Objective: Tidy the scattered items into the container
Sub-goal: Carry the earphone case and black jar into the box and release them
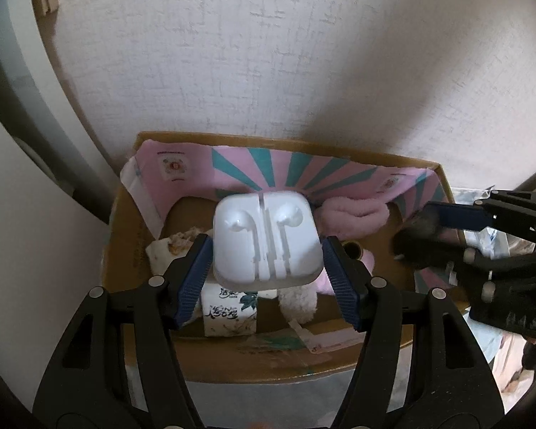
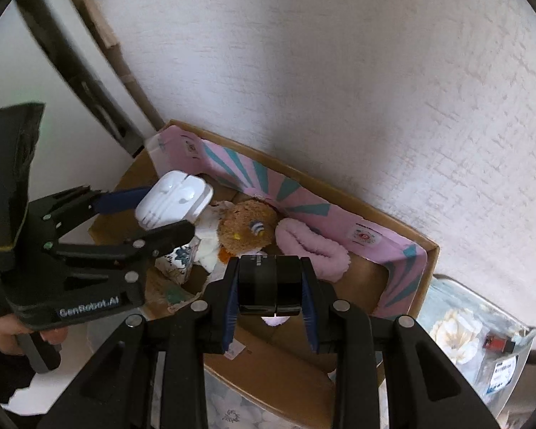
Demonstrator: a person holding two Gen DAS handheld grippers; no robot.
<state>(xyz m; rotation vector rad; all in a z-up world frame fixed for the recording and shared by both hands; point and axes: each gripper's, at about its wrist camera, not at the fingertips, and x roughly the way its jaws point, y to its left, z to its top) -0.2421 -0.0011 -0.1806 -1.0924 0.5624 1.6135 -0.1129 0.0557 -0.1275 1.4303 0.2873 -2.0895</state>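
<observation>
A white earphone case hangs between the blue pads of my left gripper, over the cardboard box. The pads stand right at its sides with hardly any gap, and I see no squeeze. From the right wrist, the same case is above the box's left end. My right gripper has a small glossy black block between its pads, over the box floor. In the left wrist view this block is blurred while the finger beside it is sharp.
The box has a pink and teal paper lining. In it lie a brown plush toy, a pink fuzzy cloth and a tissue pack. It stands against a white wall. A clear floral bag lies to the right.
</observation>
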